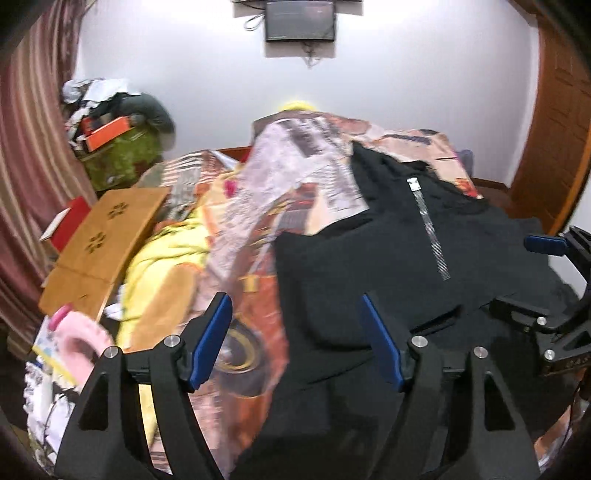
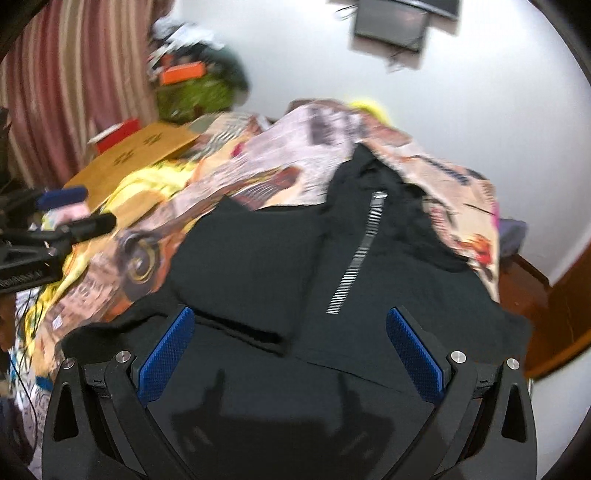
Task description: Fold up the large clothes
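Only your left wrist view shows the pink slipper (image 1: 83, 341); both your left gripper (image 1: 295, 339) and right gripper (image 2: 291, 354) gape empty over the black zip-up jacket (image 2: 295, 266)

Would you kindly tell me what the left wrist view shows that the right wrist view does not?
Only the left wrist view: a pink fluffy slipper at lower left, and the right claw entering from the right edge, open with nothing between its pads.

Only the right wrist view: the left claw entering from the left edge.

Both: the black jacket with its silver zip, lying on a printed blanket, a brown board and a wall screen. Each view's own claw is open and empty.
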